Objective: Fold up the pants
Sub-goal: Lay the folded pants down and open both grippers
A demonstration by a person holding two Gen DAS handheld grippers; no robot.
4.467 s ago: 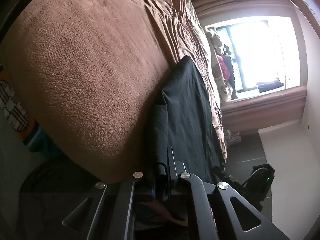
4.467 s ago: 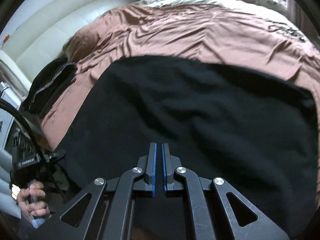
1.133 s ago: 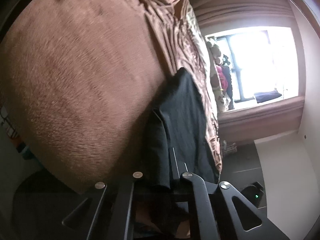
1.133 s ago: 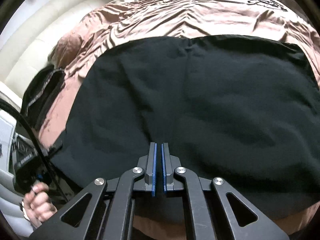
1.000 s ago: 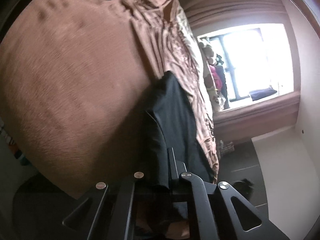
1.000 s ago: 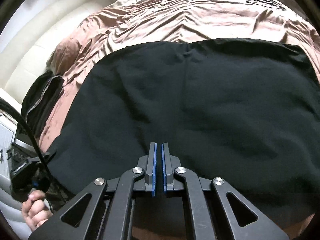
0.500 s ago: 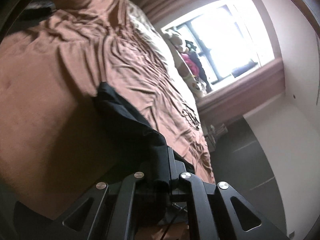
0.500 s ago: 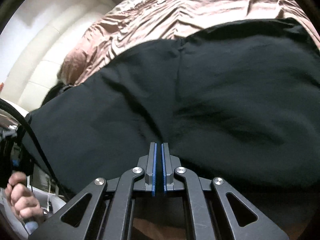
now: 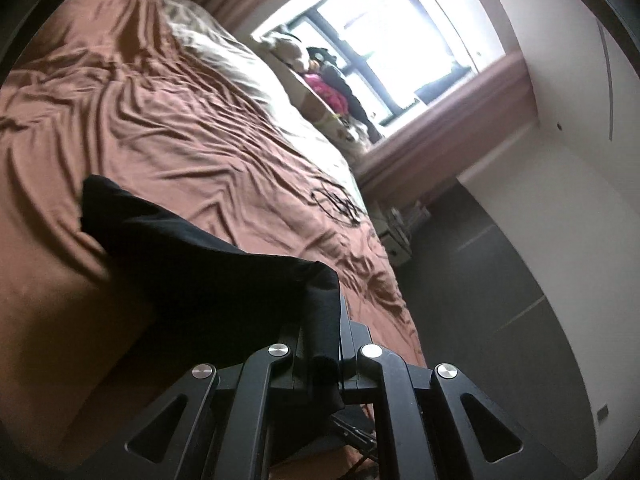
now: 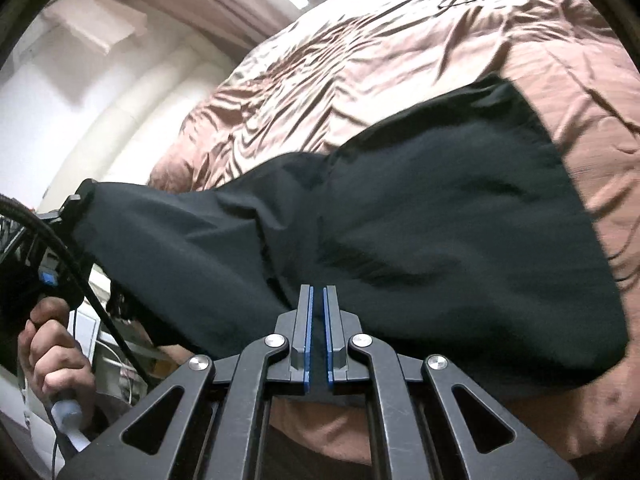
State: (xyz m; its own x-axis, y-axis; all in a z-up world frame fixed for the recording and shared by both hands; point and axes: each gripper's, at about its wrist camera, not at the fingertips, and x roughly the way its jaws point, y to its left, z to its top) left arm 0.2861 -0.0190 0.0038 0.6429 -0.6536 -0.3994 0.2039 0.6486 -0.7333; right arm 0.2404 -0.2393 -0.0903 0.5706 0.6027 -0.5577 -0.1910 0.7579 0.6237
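Observation:
The black pants (image 10: 420,224) lie on the brown bedspread (image 10: 400,48), with their left end lifted off the bed. My left gripper (image 9: 320,344) is shut on that lifted black cloth (image 9: 208,272), which hangs taut from it back to the bed. It also shows at the left of the right wrist view (image 10: 76,204), held in a hand. My right gripper (image 10: 318,300) is shut on the near edge of the pants, low over the bed.
The brown bedspread (image 9: 168,120) runs to a pale pillow (image 9: 248,68) and a bright window (image 9: 384,32) with soft toys on the sill. Dark floor (image 9: 500,300) lies to the right of the bed. A cream padded headboard (image 10: 132,120) stands at the left.
My left gripper has lifted its end of the pants off the bed and swung it up and over toward the right. My right gripper has stayed shut on the near edge.

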